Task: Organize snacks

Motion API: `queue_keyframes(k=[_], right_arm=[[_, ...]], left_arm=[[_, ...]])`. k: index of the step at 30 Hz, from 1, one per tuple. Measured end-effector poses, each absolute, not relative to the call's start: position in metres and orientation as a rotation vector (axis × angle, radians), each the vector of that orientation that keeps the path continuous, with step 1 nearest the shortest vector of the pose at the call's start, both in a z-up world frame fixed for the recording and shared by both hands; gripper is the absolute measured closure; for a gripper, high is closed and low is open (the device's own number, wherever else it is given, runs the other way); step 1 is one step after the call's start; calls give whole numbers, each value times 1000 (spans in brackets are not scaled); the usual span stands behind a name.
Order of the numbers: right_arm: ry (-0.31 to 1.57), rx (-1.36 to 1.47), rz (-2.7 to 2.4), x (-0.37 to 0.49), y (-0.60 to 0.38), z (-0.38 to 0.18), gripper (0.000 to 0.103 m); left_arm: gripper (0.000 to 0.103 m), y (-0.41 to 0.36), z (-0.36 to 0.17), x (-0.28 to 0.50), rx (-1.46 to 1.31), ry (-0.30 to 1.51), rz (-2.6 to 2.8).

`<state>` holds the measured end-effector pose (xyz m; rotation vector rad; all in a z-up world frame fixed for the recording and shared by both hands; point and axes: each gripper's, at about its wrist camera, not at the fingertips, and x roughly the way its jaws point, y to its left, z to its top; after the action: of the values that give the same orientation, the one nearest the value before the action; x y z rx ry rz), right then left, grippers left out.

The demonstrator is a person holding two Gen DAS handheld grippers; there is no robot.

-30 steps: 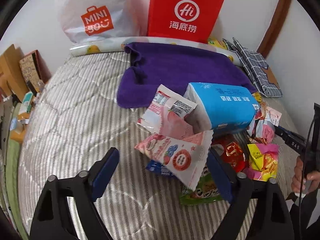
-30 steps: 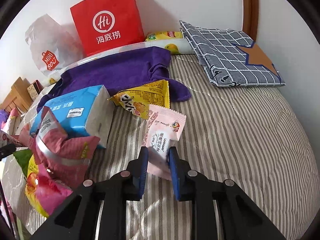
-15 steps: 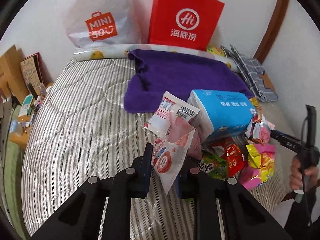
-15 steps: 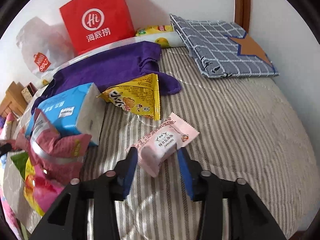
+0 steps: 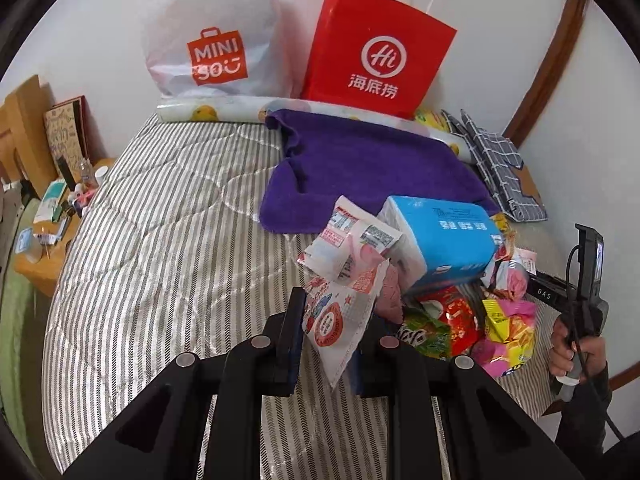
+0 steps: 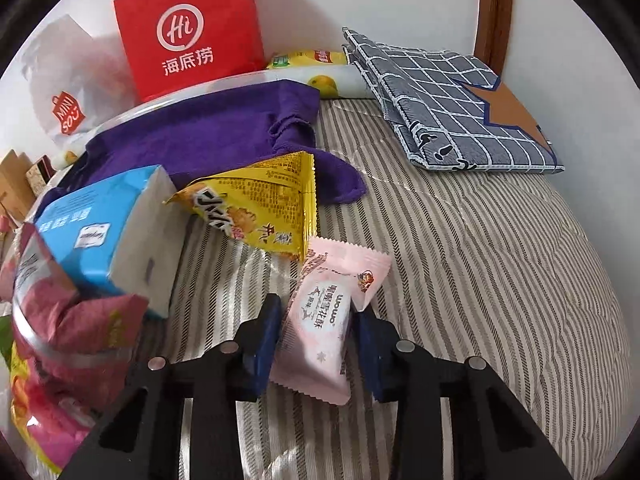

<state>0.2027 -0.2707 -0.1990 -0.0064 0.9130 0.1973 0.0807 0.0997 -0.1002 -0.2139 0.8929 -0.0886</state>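
A: What has the left gripper (image 5: 330, 334) got?

B: Its jaws pinch a white snack packet (image 5: 340, 320), lifted just clear of the heap (image 5: 460, 320) on the striped quilt (image 5: 160, 260).

A: And the right gripper (image 6: 316, 344)?

B: Closing on a pink packet (image 6: 324, 320) lying between its jaws on the quilt, pads at both its sides.

A: Around it?

B: A yellow packet (image 6: 260, 204) just beyond, a blue tissue pack (image 6: 104, 232) to its left, then a purple towel (image 6: 208, 136).

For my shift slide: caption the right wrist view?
Right gripper closing around a pink snack pack on the striped bed, beside a yellow packet.
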Motion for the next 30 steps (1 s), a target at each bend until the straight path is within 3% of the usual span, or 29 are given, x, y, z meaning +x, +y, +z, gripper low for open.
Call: queue_keyframes(k=[12,16,23,26,30], right_arm=[[833,66,224,157,-282,-153,71],[823,78,245,145,-280,-138,86],[828,51,241,140,-267,-138,87],[840,42,199,144,-271,-148,80],[858,57,174,157,-283,-162,59]], left_arm=[[84,95,-79,71,-227,851,-124],[84,95,-68,63,-214,828,-127],[84,92,-60,53,-214,810,-137],[84,91,-61,51,-221,812,-144],[84,87,-64,54,-223,822,-155]])
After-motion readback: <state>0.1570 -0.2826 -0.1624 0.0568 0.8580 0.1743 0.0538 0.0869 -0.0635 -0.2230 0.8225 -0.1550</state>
